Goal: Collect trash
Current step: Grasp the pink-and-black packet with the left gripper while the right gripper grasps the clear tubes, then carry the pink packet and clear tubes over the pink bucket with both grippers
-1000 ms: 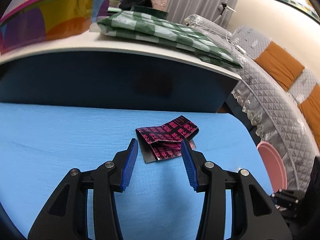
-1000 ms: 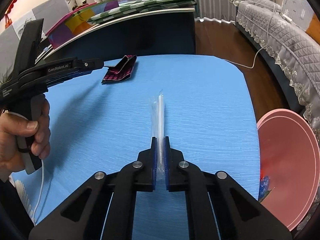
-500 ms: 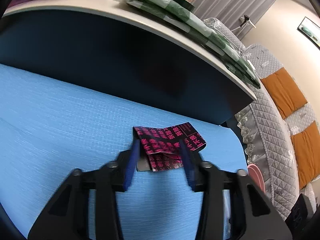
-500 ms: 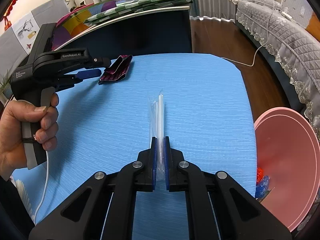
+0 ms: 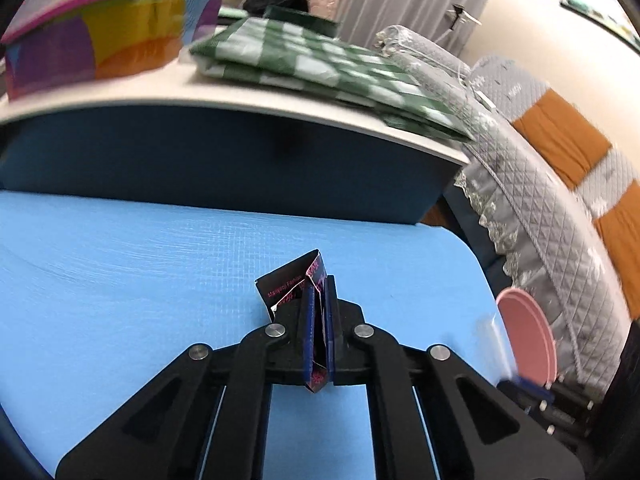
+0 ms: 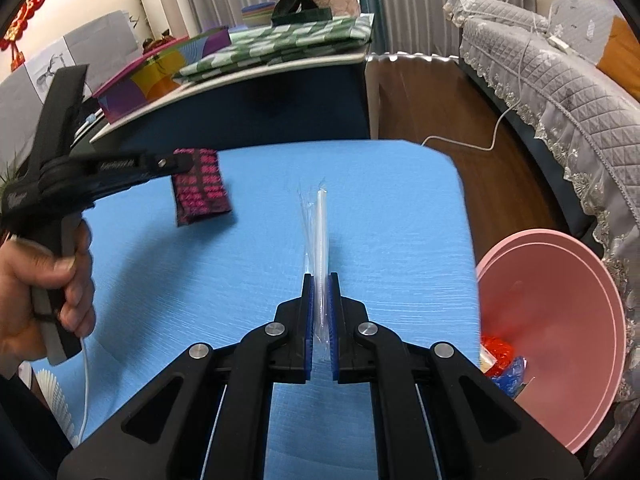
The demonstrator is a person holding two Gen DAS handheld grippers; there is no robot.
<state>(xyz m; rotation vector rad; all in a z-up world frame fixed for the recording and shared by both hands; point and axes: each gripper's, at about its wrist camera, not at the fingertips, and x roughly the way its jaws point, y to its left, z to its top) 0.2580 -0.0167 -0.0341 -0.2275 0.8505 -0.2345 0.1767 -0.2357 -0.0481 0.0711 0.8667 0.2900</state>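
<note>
At the left, a person's hand (image 6: 44,280) gripped the handle of the left gripper (image 5: 318,320), whose blue pads were clamped tight on a crumpled black wrapper printed with pink characters (image 6: 202,186). In the right wrist view that wrapper hung from the fingers clear of the blue textured table mat (image 6: 380,200), so it appeared already lifted off the surface.

Toward the middle, the right gripper (image 6: 320,312) stood pinched narrow on a white drinking straw in its clear plastic sleeve (image 6: 318,236), which pointed forward, away from the fingers, above the mat.

At the right, beside and below the mat's edge, sat the round pink plastic basin (image 6: 560,292), with red and blue scraps of trash (image 6: 500,356) lying in its bottom. It looked to serve as the bin.

As a judgement, the task seemed well along: some litter was already in the basin, both remaining visible pieces were in hand, and no other loose rubbish showed on the mat in either view. What remained was carrying the wrapper and the straw over to the basin and letting each go above it; the left one had the longer trip across the mat.
</note>
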